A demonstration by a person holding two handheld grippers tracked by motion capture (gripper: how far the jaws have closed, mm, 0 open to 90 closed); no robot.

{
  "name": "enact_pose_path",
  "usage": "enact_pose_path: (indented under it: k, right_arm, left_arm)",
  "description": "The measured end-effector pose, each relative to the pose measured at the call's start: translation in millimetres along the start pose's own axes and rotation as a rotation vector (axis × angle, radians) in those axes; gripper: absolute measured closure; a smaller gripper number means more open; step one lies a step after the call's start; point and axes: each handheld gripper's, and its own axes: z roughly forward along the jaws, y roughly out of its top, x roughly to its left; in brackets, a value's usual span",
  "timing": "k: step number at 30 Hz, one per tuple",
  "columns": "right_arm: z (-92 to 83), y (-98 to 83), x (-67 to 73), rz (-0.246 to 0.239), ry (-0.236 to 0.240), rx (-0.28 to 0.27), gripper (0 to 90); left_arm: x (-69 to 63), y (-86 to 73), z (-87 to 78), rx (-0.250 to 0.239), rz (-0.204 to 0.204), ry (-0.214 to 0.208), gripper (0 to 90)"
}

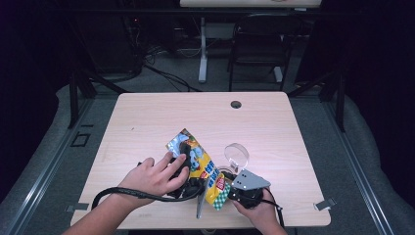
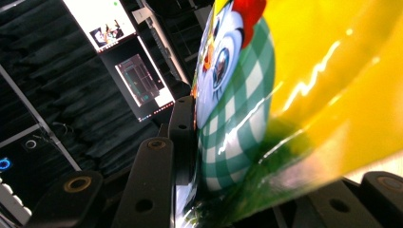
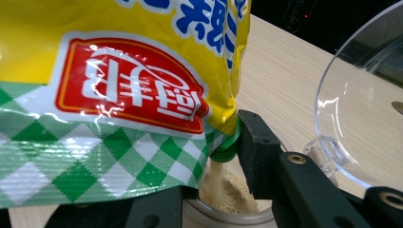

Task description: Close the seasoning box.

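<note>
A yellow snack-style pouch (image 1: pixel 201 164) with a green checked bottom hangs tilted, spout down, over the near table edge. My left gripper (image 1: pixel 187 177) is shut on it, and in the left gripper view the pouch (image 2: pixel 266 95) is squeezed between the fingers (image 2: pixel 183 133). From its green spout (image 3: pixel 223 151) beige powder falls into a small clear jar (image 3: pixel 228 192). My right gripper (image 3: pixel 214 190) is shut on that jar, whose hinged clear lid (image 3: pixel 361 104) stands open. In the high view the right gripper (image 1: pixel 231 180) sits beside the lid (image 1: pixel 237 154).
The light wooden table (image 1: pixel 147 117) has a cable hole (image 1: pixel 236 104) near its far edge. A black cable (image 1: pixel 122 192) loops from the left gripper across the near left. A dark chair (image 1: pixel 259 44) stands beyond the table.
</note>
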Motion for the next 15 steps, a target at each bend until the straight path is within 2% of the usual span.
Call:
enact_pose_path:
  k: [9, 11, 15]
  right_arm:
    - [-0.2, 0.0, -0.1, -0.001, 0.0, 0.001, 71.0]
    - [-0.1, -0.1, -0.3, 0.001, 0.0, -0.002, 71.0]
    - [-0.3, 0.0, -0.2, 0.001, 0.002, 0.0, 71.0]
  left_arm:
    - [1.1, 0.4, -0.3, 0.002, 0.004, 0.002, 70.3]
    - [2.6, 0.9, -0.9, 0.008, 0.025, 0.012, 70.3]
    - [2.1, 0.7, -0.9, 0.004, 0.017, 0.009, 70.4]
